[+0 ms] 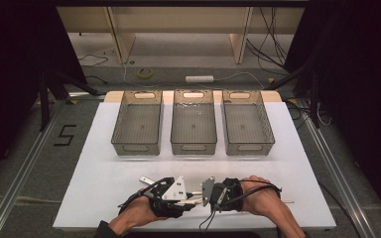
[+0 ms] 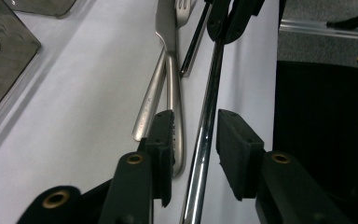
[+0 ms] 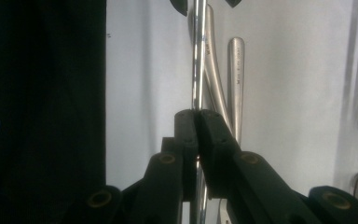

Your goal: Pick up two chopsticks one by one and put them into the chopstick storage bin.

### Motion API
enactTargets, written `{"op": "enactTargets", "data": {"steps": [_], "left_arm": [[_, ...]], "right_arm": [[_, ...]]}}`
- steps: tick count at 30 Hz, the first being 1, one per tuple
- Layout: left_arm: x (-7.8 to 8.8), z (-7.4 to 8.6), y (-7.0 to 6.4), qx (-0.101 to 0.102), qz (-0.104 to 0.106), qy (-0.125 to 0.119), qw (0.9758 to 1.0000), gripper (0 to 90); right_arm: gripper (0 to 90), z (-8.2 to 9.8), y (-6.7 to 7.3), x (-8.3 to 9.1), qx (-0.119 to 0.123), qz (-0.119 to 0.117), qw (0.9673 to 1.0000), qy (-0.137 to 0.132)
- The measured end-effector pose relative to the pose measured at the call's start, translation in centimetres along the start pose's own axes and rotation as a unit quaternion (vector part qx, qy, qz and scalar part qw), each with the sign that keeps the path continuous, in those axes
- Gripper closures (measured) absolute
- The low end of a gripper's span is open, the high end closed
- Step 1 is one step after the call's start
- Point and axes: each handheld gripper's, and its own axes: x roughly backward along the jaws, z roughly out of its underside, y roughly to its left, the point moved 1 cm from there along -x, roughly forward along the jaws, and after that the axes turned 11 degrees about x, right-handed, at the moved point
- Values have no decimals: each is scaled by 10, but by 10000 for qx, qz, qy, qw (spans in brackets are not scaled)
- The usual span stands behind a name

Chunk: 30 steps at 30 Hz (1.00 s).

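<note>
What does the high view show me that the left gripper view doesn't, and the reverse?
High view: all three grey bins in a row, and the person's hands. Left gripper view: the left tool with its pads standing apart on either side of the chrome rod, and a fork beside it. Shared: the white table and the right tool at the rod.

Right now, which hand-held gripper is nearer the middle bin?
Left, though only slightly. The left hand-held gripper sits near the table's front edge, almost straight in front of the middle bin. The right hand-held gripper is just beside it, offset rightward.
</note>
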Motion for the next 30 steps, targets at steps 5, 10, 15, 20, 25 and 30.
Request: {"op": "enactTargets", "data": {"steps": [5, 10, 15, 20, 25, 30], "left_arm": [[-1, 1, -2, -185, 24, 94, 9998, 765], [-2, 2, -3, -258, 210, 164, 9993, 807], [0, 2, -4, -284, 380, 120, 9988, 828], [8, 2, 4, -81, 283, -90, 9995, 830], [15, 2, 9, 23, 34, -329, 9995, 830], [23, 3, 17, 304, -282, -536, 9977, 830]], "right_arm": [[863, -1, 1, 0, 46, -36, 9999, 82], [859, 0, 2, -1, 179, -97, 9998, 83], [802, 4, 0, 0, 23, -127, 9999, -62], [570, 17, -8, 14, -594, 218, 9959, -647], [450, 38, -16, 30, -1500, 673, 9755, -1460], [400, 55, -16, 35, -1981, 1053, 9562, -1879]]}}
